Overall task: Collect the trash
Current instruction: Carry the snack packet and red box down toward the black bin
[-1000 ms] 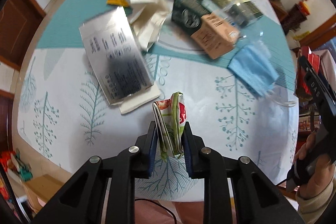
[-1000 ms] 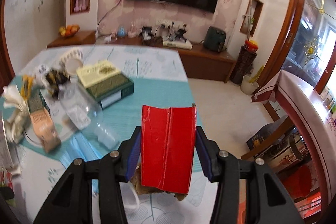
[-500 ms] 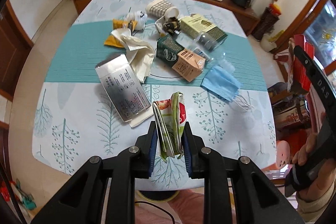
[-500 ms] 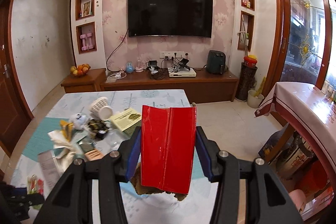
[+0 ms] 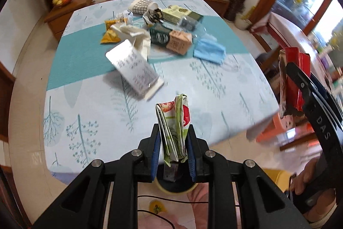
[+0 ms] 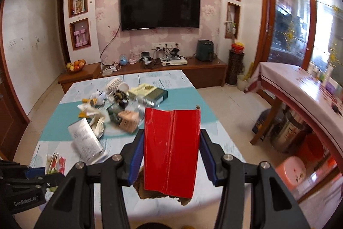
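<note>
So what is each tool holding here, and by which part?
The left tool pinches a folded green-and-red wrapper near its lower end. The right tool clamps a red carton piece by its side edges.

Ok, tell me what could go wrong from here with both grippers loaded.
The red carton piece sticks far out of the right gripper, so it could slip or snag. The folded wrapper in the left gripper is soft and might slide free. Much trash, like the blue mask, remains on the table.
</note>
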Motion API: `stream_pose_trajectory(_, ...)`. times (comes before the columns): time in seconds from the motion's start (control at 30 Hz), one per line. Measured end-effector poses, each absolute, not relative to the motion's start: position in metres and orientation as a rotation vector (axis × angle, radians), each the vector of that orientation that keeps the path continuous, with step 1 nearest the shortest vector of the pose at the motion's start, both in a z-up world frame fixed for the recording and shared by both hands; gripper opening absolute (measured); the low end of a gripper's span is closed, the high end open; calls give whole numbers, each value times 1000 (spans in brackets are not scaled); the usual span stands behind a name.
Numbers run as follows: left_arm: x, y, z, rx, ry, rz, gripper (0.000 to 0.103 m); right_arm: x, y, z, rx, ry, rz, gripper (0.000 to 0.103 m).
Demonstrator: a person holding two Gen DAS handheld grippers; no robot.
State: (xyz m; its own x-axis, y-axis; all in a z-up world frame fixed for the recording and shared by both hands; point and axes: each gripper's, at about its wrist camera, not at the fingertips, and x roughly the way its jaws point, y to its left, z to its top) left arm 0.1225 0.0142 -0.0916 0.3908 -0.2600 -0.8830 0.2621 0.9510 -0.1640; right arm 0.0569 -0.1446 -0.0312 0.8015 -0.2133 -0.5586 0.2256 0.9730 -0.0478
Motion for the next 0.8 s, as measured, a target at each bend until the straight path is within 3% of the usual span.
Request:
stream_pose_trajectory(0.47, 29, 18, -152, 80, 1210, -472, 21, -45, -98, -102, 37, 806, -286, 50)
stream_pose_trajectory(0.8, 3, -14, -227, 36, 1288, -529, 21, -76, -120, -181, 144, 939, -298, 50)
